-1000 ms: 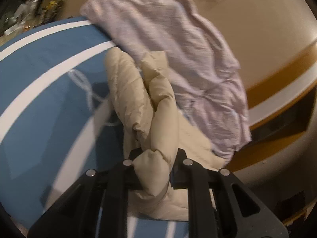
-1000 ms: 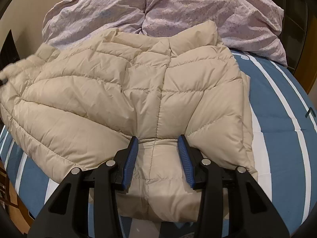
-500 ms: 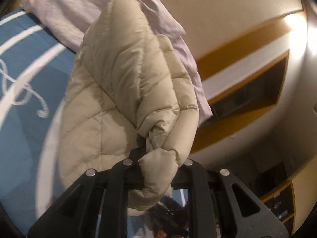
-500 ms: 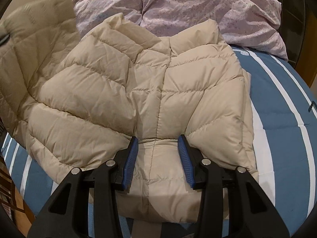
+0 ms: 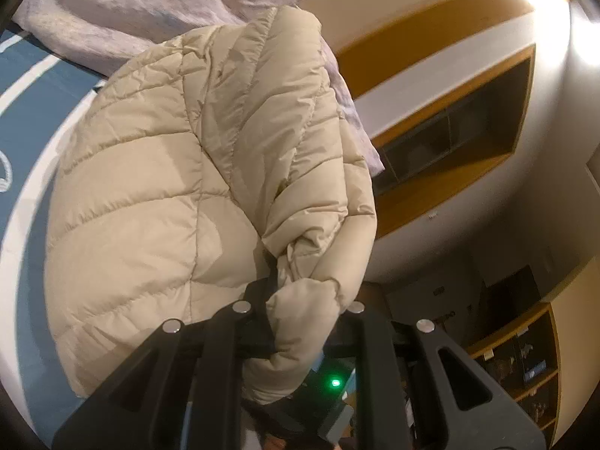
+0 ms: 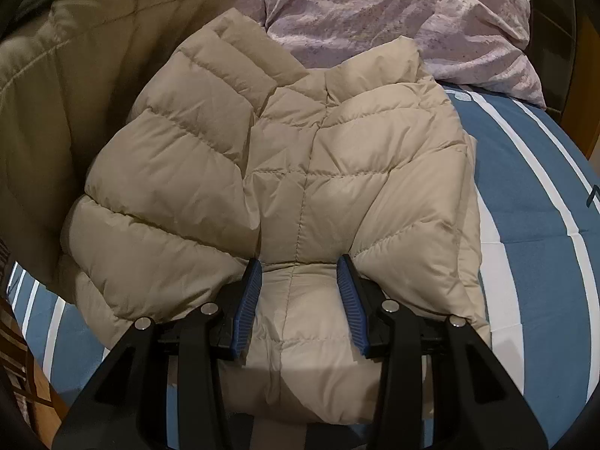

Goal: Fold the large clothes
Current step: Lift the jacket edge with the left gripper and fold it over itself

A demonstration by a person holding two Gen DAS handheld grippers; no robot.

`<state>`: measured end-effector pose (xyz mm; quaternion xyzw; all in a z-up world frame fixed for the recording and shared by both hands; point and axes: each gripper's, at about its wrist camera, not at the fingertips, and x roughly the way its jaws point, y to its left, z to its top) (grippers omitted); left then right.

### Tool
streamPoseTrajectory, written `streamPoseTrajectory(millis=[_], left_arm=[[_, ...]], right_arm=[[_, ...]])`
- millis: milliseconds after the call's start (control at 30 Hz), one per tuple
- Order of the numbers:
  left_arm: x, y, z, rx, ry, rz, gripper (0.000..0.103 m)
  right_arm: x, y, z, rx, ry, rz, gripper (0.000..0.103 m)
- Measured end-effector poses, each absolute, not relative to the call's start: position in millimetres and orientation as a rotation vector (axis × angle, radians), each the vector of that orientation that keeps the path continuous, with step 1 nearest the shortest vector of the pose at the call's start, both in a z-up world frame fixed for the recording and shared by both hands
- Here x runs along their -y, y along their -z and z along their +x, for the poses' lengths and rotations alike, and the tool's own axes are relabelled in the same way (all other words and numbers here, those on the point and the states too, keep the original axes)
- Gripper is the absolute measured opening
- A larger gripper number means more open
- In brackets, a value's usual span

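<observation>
Now, mid-fold | our left gripper (image 5: 300,322) pinches a raised puffer jacket (image 6: 300,172) sleeve, looming upper left of right view | our right gripper (image 6: 299,296) spread wide, hem between its fingers | jacket runs lengthwise toward duvet (image 6: 393,11) at top.

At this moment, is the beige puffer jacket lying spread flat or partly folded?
Partly folded. The left gripper holds one side of the puffer jacket lifted off the bed, while the middle stays flat.
</observation>
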<state>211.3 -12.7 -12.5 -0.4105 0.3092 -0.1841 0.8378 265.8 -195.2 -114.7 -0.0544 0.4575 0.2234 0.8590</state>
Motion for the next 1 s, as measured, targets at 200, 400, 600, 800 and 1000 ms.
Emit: streamPoseTrajectory(millis=[200, 400, 600, 800, 1000], left_arm=[[39, 18, 223, -0.695, 0.425, -0.83, 0.016], [49, 21, 244, -0.717, 0.433, -0.811, 0.016], [49, 21, 253, -0.737, 0.435, -0.79, 0.016], [60, 27, 266, -0.769, 0.429, -0.755, 0.016], [69, 30, 268, -0.797, 0.463, -0.745, 0.016]], right_arm=[[196, 115, 265, -0.956, -0.471, -0.104, 0.044], [196, 115, 264, -0.953, -0.478, -0.095, 0.044], [198, 115, 263, -0.944, -0.487, -0.077, 0.044], [201, 114, 264, -0.948, -0.503, -0.039, 0.044], [204, 114, 266, -0.947, -0.517, -0.014, 0.044]])
